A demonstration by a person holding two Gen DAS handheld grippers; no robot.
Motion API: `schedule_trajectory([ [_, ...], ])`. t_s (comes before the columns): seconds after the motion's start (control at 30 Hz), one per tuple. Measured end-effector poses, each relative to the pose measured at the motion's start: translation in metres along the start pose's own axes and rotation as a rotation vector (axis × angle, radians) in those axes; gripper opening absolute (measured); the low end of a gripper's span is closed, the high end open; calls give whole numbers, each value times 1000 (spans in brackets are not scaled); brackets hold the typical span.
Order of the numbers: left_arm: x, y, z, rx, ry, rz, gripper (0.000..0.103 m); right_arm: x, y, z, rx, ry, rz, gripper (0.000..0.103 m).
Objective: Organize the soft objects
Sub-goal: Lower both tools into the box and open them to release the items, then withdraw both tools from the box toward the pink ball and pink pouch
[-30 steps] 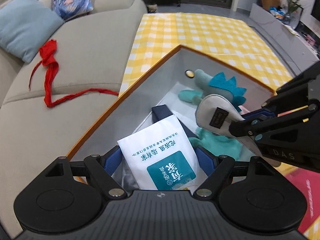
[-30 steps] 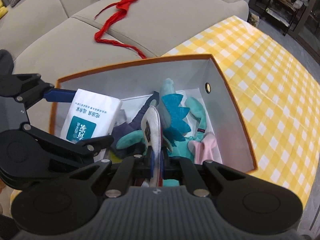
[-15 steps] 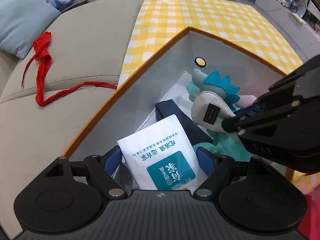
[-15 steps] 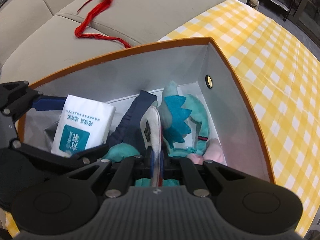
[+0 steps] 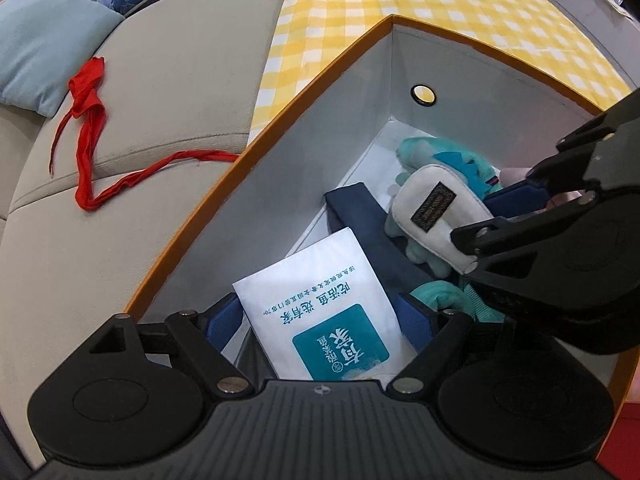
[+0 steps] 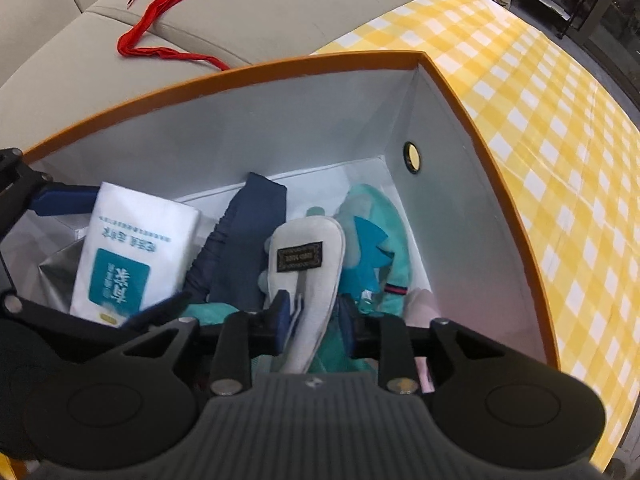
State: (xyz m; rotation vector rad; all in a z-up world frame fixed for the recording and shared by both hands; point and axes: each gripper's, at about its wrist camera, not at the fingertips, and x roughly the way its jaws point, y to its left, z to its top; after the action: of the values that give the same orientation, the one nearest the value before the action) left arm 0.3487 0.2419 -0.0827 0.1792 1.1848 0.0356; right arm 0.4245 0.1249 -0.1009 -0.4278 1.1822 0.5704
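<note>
An orange-rimmed box (image 5: 280, 116) (image 6: 224, 76) with grey inner walls holds soft things. My left gripper (image 5: 320, 320) is shut on a white tissue pack with a teal label (image 5: 320, 316) (image 6: 128, 256), low inside the box. My right gripper (image 6: 314, 316) has its jaws parted around a white slipper with a black tag (image 6: 308, 264) (image 5: 436, 216), which tilts loosely between them over a teal plush toy (image 5: 452, 160) (image 6: 372, 248). A navy cloth (image 5: 368, 232) (image 6: 244, 248) lies between pack and plush.
A red ribbon (image 5: 92, 136) (image 6: 160, 36) lies on the beige sofa (image 5: 160, 80). A light blue cushion (image 5: 44, 40) sits at the far left. A yellow checked cloth (image 5: 440, 4) (image 6: 560, 128) covers the table beyond the box. A pink soft item (image 6: 422, 304) lies by the box's right wall.
Both grippers have sunk deeper into the box. The right gripper's jaws, shut on the slipper before, have parted, and the slipper has tipped flatter onto the plush.
</note>
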Motion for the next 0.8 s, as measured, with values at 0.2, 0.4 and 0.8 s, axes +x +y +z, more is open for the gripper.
schedule_trajectory([
  [0.2, -9, 2, -3, -8, 7, 8, 100, -16, -5, -2, 15, -22, -18, 32],
  [0.4, -29, 8, -6, -47, -10, -18, 100, -41, -5, -6, 22, -50, -35, 35],
  [0.8, -92, 0, -14, -42, -74, -3, 100, -107, -5, -35, 36, -99, -73, 35],
])
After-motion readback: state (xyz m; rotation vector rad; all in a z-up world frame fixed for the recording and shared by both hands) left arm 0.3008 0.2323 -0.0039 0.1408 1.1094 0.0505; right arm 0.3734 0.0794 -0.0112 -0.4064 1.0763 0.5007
